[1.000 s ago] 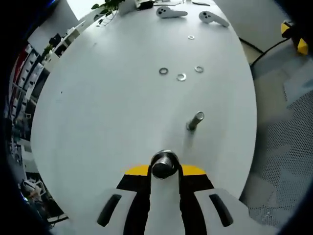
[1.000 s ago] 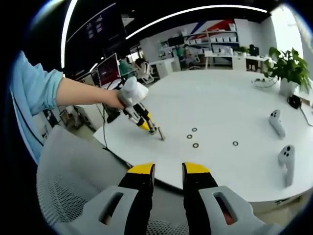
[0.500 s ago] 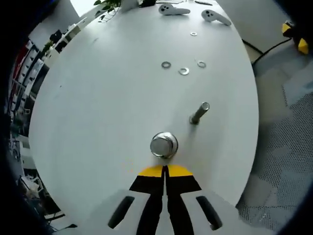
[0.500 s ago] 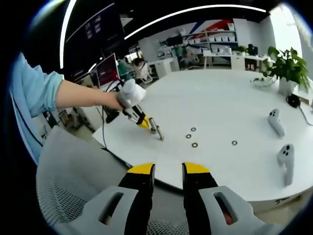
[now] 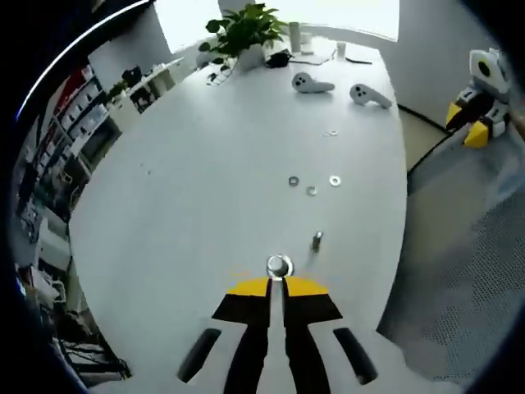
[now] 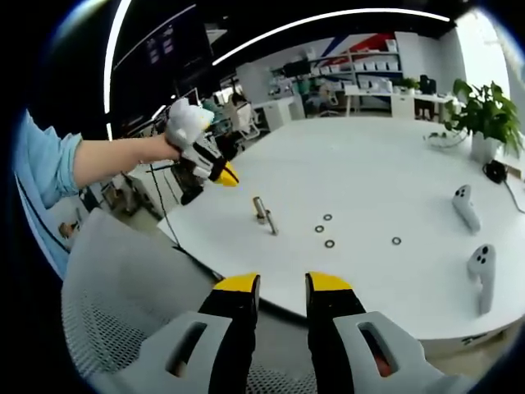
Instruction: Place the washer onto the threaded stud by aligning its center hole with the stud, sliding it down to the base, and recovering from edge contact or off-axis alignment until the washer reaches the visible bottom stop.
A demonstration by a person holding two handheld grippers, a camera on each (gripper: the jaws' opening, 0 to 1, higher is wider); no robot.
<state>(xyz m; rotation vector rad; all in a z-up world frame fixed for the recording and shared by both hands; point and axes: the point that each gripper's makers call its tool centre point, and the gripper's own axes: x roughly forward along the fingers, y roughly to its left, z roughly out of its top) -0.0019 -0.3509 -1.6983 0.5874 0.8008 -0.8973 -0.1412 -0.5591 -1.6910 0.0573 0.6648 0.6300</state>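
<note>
The white oval table (image 5: 189,189) is showing smooth and matte. The left gripper (image 6: 215,168) is pulling up and back past the near edge, jaws pressed together on nothing, having just let go of the shiny round-topped steel post (image 5: 280,266). That post is now standing free near that edge, just beside the slimmer stud (image 5: 317,240). The right gripper (image 6: 276,287) is waiting off the edge, jaws apart, empty. The flat metal washers (image 5: 312,190) are lying untouched further in, so I'd say none is on yet.
</note>
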